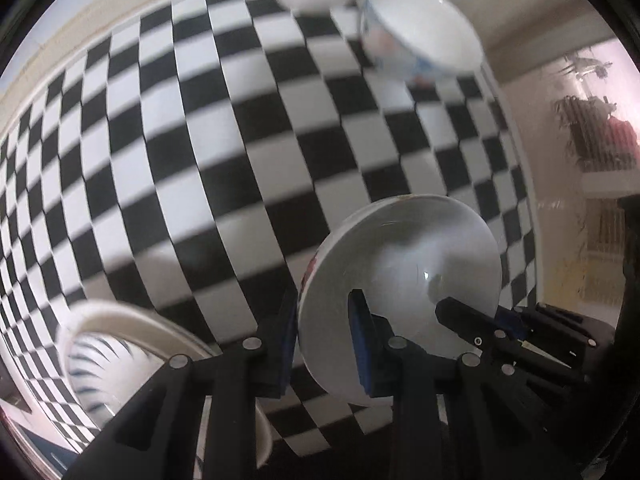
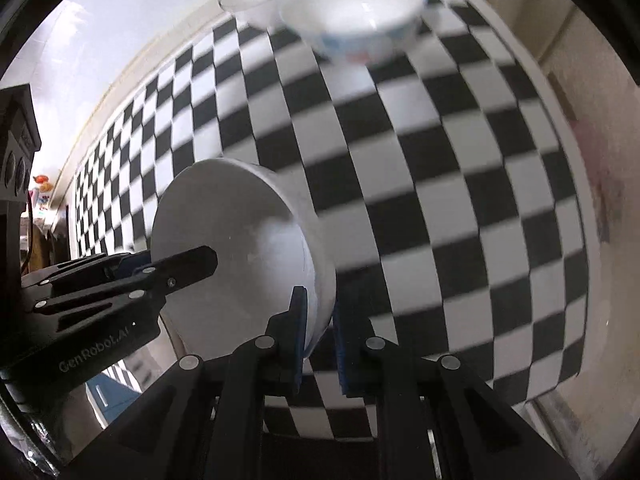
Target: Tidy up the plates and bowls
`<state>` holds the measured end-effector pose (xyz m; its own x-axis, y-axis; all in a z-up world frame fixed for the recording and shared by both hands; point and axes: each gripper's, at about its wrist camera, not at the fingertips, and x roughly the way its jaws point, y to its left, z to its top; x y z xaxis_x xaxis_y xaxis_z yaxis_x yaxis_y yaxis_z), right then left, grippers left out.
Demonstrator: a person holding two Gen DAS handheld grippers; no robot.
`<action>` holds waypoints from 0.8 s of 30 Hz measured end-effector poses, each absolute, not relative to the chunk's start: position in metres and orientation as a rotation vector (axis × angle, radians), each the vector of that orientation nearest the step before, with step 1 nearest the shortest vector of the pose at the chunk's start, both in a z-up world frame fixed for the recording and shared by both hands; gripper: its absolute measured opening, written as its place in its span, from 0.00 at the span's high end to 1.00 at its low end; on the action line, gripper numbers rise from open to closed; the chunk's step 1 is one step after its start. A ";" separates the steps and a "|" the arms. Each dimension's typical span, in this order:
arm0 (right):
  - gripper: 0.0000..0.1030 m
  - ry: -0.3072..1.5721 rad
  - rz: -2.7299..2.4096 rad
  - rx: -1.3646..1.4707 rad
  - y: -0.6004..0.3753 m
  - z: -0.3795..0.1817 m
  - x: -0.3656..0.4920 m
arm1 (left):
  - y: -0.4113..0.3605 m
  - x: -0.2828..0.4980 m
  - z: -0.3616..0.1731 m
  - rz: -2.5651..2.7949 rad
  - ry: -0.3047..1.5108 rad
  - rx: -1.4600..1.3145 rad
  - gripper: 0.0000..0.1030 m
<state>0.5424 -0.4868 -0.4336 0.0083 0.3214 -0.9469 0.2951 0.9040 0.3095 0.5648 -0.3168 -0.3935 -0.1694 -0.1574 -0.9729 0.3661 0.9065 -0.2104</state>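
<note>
Both tongs pinch one white bowl (image 1: 400,280) by opposite rims above the checkered surface (image 1: 200,160): the left tongs (image 1: 324,340) and the right tongs (image 2: 320,328) are each nearly closed on the wall. A striped dish (image 1: 104,360) sits near left; two bowls (image 2: 352,12) stand far off, touching.

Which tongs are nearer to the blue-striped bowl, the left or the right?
Left. The left tongs grip the white bowl at its rim, just beside the striped bowl on their left. The right tongs are at the white bowl's opposite rim, farther away.
</note>
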 end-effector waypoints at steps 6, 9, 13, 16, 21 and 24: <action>0.86 1.622 0.019 0.480 -0.484 -0.456 0.518 | -0.326 0.547 -0.419 -0.448 1.730 0.198 0.78; 0.86 1.624 0.023 0.474 -0.484 -0.459 0.511 | -0.327 0.544 -0.423 -0.442 1.727 0.203 0.78; 0.87 1.632 0.026 0.459 -0.488 -0.460 0.518 | -0.329 0.544 -0.423 -0.434 1.731 0.201 0.78; 0.87 1.638 0.034 0.448 -0.482 -0.464 0.522 | -0.331 0.542 -0.423 -0.428 1.730 0.199 0.78; 0.87 1.650 0.040 0.453 -0.480 -0.467 0.522 | -0.329 0.543 -0.425 -0.418 1.736 0.188 0.78; 0.87 1.656 0.046 0.450 -0.480 -0.467 0.524 | -0.323 0.544 -0.423 -0.412 1.743 0.184 0.78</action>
<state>0.5236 -0.4801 -0.4670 -0.0671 0.3162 -0.9463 0.2631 0.9205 0.2889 0.5444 -0.3234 -0.4230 -0.2143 -0.1014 -0.9715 0.3440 0.9230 -0.1722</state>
